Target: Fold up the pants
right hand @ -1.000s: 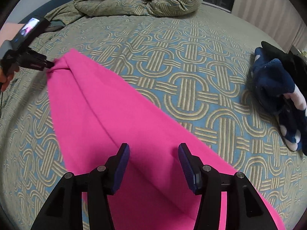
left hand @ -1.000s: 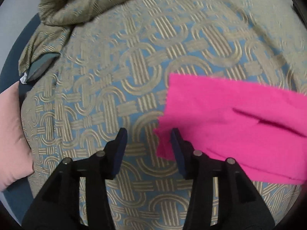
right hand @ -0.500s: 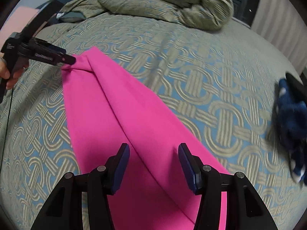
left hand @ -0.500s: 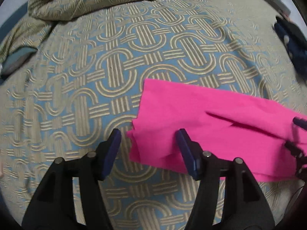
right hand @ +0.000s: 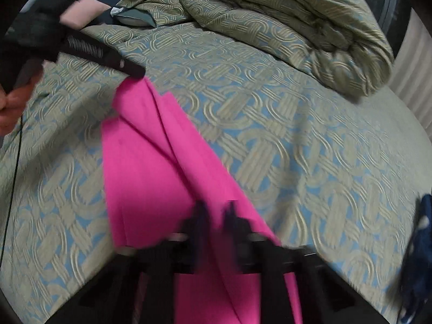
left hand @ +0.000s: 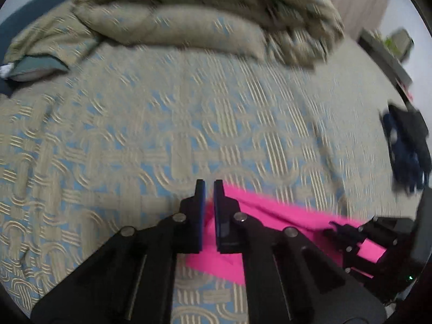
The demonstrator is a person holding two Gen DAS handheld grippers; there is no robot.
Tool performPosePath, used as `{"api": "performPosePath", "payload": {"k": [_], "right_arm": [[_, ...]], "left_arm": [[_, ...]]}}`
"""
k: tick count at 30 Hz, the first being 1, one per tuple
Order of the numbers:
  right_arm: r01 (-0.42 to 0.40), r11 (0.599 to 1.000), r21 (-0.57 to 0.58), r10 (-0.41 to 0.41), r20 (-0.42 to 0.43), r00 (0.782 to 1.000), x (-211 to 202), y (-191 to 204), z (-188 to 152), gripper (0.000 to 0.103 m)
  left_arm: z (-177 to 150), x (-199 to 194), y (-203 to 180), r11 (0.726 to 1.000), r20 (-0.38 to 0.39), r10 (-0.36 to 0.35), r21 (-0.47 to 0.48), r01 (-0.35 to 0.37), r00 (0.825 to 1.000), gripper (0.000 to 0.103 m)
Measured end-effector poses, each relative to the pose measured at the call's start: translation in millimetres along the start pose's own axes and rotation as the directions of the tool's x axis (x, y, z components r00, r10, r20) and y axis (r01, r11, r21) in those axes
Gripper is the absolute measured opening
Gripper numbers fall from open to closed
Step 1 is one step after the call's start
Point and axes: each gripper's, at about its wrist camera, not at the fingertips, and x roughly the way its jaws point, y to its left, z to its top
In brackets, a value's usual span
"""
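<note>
Bright pink pants (right hand: 151, 175) lie as a long folded strip on the patterned bedspread (right hand: 297, 148). In the left wrist view my left gripper (left hand: 209, 186) has its jaws closing tight, with a ridge of the pink pants (left hand: 270, 216) pinched between the pads at one end. The right wrist view shows that left gripper (right hand: 136, 72) lifting the far tip of the strip. My right gripper (right hand: 216, 208), blurred, is closing on a fold of the pink cloth at the near end. The right gripper (left hand: 334, 226) also shows low on the right of the left view.
A bunched duvet (right hand: 297, 27) in the same pattern fills the back of the bed. A navy dotted garment (right hand: 415, 256) lies at the right edge, also visible as the navy garment (left hand: 407, 148). A grey pillow (left hand: 35, 67) sits far left. A hand (right hand: 10, 108) holds the left gripper.
Both grippers went from open over the pants to pinched on the pink cloth. The left one rose and tipped up; the right one slid along the strip, and the views blurred.
</note>
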Motion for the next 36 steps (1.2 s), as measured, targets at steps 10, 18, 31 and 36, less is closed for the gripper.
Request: {"api": "performPosePath", "payload": {"k": [10,18,31,36], "right_arm": [[0.014,0.974,0.228,0.003,-0.075,0.997,6.8,-47.7,25.8,0.014],[0.048,0.996,0.075,-0.041,-0.087,0.995,-39.9,-6.9,-38.9,0.026],[0.223,0.861,0.458,-0.155,-0.182,0.971,-181.5,-79.6,-272.4,0.033],[0.287,0.782,0.553,-0.192,-0.225,0.955,-228.2,-87.1,-340.7,0.039]], "left_arm": [[-75.6,13.9,29.2,0.986,-0.066,-0.156,-0.077,0.151,0.986,0.039],[-76.1,35.3,7.4,0.961,-0.091,-0.243,-0.160,0.227,0.966,0.039],[-59.6,-23.3,-9.2,0.977,0.130,-0.092,-0.180,0.115,0.987,0.003],[-80.2,-1.5,22.4,0.959,0.009,0.067,-0.278,-0.062,0.998,0.004]]}}
